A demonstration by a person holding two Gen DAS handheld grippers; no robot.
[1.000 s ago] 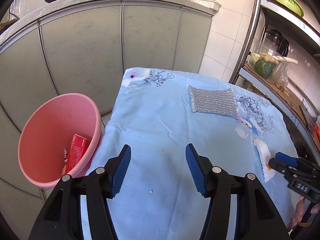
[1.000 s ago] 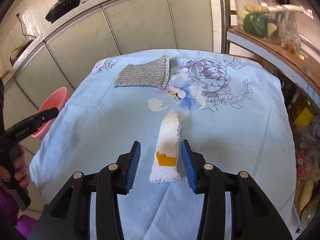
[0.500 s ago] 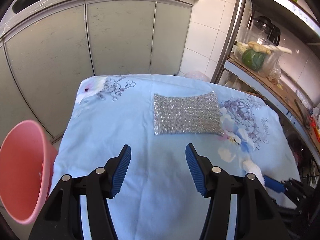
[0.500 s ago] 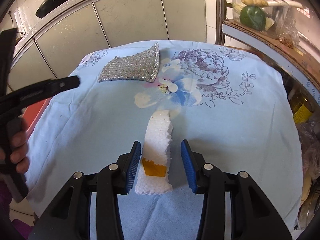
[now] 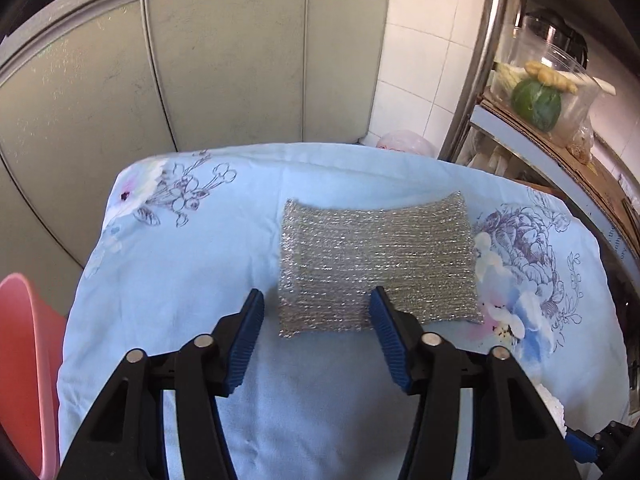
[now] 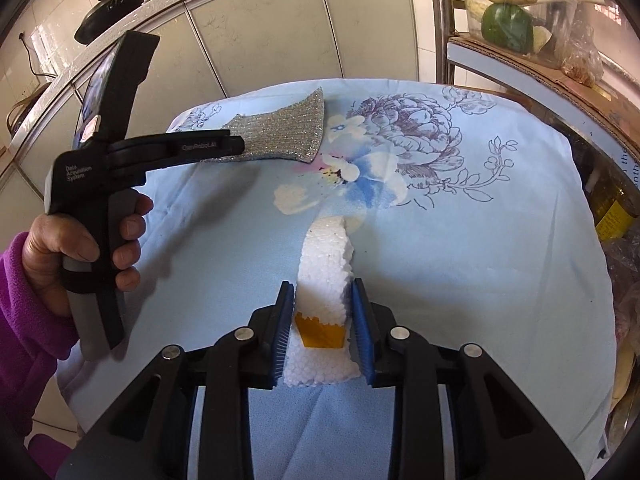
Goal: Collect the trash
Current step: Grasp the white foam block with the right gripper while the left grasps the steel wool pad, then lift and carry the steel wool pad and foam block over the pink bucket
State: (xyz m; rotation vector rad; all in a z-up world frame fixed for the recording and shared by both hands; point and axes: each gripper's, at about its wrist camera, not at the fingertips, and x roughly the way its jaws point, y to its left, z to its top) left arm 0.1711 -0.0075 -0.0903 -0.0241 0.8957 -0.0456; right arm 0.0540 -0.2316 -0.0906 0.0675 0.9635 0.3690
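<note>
A silver scouring cloth (image 5: 376,268) lies flat on the blue flowered tablecloth (image 5: 180,280); it also shows in the right wrist view (image 6: 288,136). My left gripper (image 5: 316,320) is open, its jaws straddling the cloth's near left corner just above it. A white foam strip with an orange patch (image 6: 326,292) lies on the cloth. My right gripper (image 6: 322,316) has closed onto its near end, both blue pads touching its sides. The pink bin (image 5: 24,360) stands at the table's left.
Grey cabinet doors (image 5: 220,60) stand behind the table. A metal shelf (image 5: 560,152) on the right holds a clear container with vegetables (image 5: 536,96). My left gripper's body and the hand holding it (image 6: 100,200) hang over the table's left side.
My left gripper swung from the pink bin to the silver cloth and moved up to it. My right gripper narrowed from open around the foam strip to pressing on it.
</note>
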